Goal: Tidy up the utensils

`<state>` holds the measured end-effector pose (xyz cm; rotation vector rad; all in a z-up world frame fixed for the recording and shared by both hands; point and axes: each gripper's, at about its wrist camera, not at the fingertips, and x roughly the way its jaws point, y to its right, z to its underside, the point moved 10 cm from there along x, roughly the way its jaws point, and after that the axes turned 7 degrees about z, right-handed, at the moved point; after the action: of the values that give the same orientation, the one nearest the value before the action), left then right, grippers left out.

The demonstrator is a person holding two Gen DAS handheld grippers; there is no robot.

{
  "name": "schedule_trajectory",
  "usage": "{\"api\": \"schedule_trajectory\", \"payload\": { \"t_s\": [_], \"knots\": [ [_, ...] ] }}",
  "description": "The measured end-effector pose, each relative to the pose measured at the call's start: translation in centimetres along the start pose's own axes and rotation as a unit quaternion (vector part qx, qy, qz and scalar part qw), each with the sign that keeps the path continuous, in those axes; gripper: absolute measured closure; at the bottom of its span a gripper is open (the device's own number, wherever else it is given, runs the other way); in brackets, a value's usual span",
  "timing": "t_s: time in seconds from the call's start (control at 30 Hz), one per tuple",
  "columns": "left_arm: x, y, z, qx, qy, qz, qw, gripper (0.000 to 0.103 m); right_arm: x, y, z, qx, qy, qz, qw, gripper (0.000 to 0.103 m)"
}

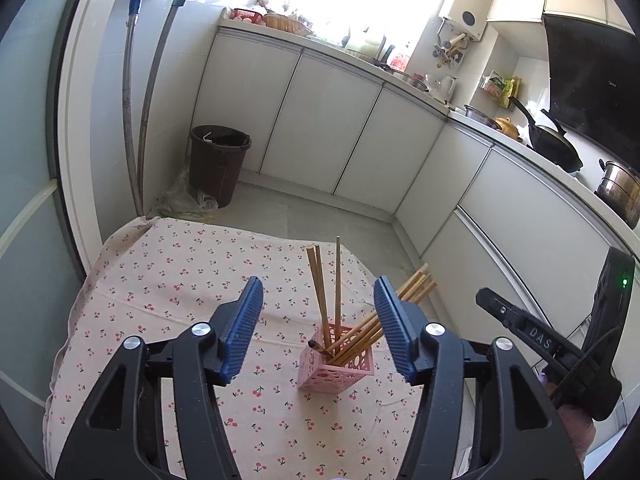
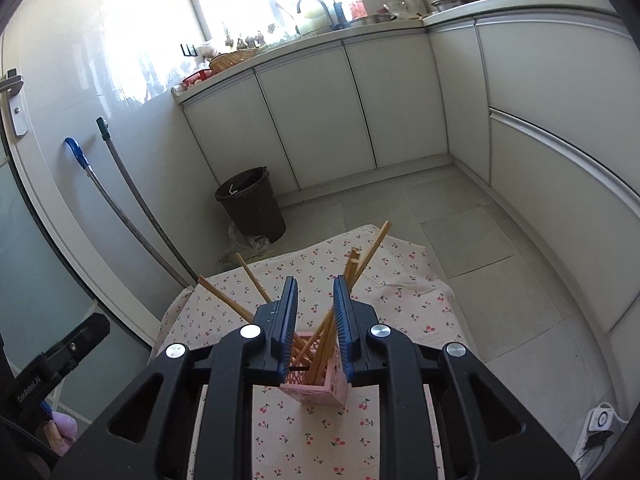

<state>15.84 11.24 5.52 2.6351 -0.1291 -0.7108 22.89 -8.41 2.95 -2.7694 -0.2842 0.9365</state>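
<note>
1. The small pink perforated plastic holder (image 1: 336, 364) stood on the cherry-print tablecloth (image 1: 160, 280), with the wooden chopsticks (image 1: 324, 292) leaning inside.
2. The left gripper (image 1: 318, 326) was spread wide, gripping nothing.
3. The right gripper (image 2: 316, 328) was slightly parted, empty, above the holder.
4. Risk: a nudge against the leaning sticks could tip the light holder.

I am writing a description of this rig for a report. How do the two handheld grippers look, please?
Both the left gripper and the right gripper have black plastic frames with triangular cut-outs, silver round bolts, and blue ribbed pads on their fingers. White lettering marks their side handles; one housing shows a green light.
</note>
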Motion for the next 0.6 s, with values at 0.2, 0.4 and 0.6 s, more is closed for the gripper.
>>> {"api": "schedule_trajectory", "payload": {
  "t_s": [0.2, 0.4, 0.6],
  "knots": [
    [-0.1, 1.1, 1.2, 0.014, -0.008, -0.004, 0.9999, 0.038, -1.3, 0.8, 1.2, -0.018, 0.002, 0.023, 1.0, 0.071],
    [-0.3, 2.0, 2.8, 0.04, -0.004, -0.028, 0.9988, 0.025, -1.8, 1.8, 3.0, -0.025, -0.007, 0.047, 0.999, 0.043],
    [-0.7, 2.6, 5.2, 0.088, 0.014, -0.076, 0.9931, 0.014, -2.0, 3.6, 5.6, -0.036, -0.016, 0.081, 0.996, 0.037]
  ]
}}
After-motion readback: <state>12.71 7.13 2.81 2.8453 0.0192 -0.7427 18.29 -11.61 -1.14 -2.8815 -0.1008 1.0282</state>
